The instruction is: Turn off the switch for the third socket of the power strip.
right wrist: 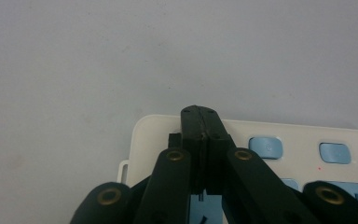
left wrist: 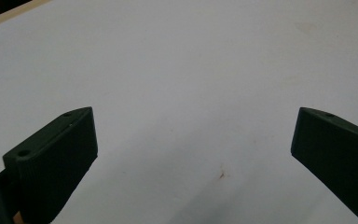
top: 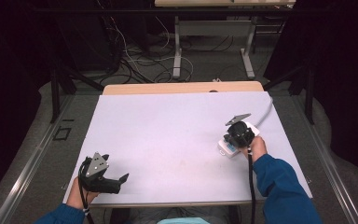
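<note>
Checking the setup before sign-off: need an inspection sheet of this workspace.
Surface: white table top, faint marks, small reddish spot.
Job's things: white device with blue buttons under the right gripper, near the right edge.
Clutter: nothing seen.
Grippers: left gripper open, nothing between its jaws; right gripper shut, tips over the device.
Cables: black cable trails from the right gripper; loose wires on the floor.
Surroundings: dark room, another table's legs beyond.

Place: a lab or test room, set up for recording.
Surface [top: 168, 135]: a plain wooden top covered by a white sheet, nothing homely about it.
Floor: grey carpet, with a tangle of cables [top: 140, 63] lying loose behind the surface.
Surroundings: black curtains [top: 9, 56] on both sides, dark metal frame bars [top: 54, 95], and a second desk [top: 214, 28] on metal legs further back.
</note>
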